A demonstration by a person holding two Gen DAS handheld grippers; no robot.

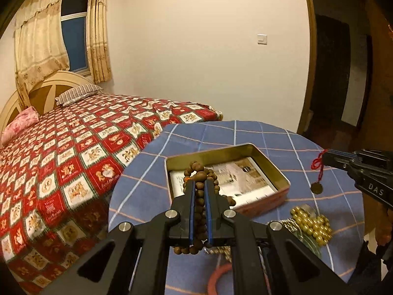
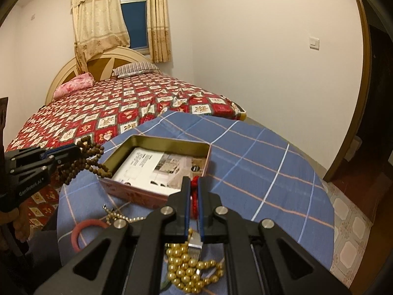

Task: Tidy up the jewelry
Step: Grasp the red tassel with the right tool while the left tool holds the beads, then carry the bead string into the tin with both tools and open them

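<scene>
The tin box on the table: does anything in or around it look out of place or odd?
Nothing looks damaged or spilled. The tin box holds only a printed leaflet, no jewelry yet. The gold bead necklace and a pink ring lie loose on the checked tablecloth.

Matt brown wooden beads (image 1: 199,172) sat between the left gripper's (image 1: 199,184) matt black plastic jaws. Ahead lay a glossy metal tin (image 1: 267,157) on smooth checked cloth (image 1: 245,132); shiny gold beads (image 1: 310,223) lay rightward.
</scene>
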